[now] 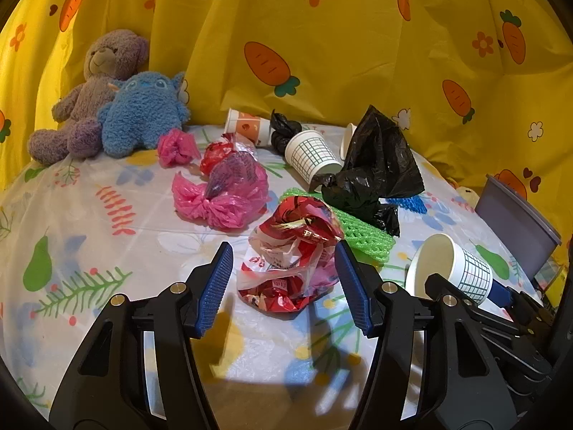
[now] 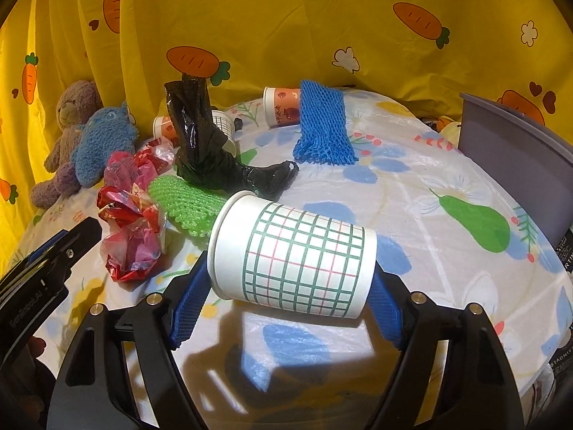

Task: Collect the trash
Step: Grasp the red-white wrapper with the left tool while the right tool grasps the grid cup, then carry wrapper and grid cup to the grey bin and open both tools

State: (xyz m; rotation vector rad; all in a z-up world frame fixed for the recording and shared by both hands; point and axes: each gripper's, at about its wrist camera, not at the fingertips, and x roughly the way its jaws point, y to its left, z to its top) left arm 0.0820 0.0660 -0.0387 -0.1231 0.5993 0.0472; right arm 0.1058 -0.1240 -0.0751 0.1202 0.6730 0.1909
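Trash litters the worktop (image 1: 107, 215). Left tool (image 1: 283, 268) stands spread around a crumpled red wrapper (image 1: 290, 251), pads not pressing it. Right tool (image 2: 290, 276) straddles a tipped grid-patterned paper cup (image 2: 293, 258); whether its pads pinch it cannot be told.

Right tongs (image 2: 292, 304) straddle checked paper cup (image 2: 293, 261) lying sideways on floral tablecloth (image 2: 412, 193); pads at both ends
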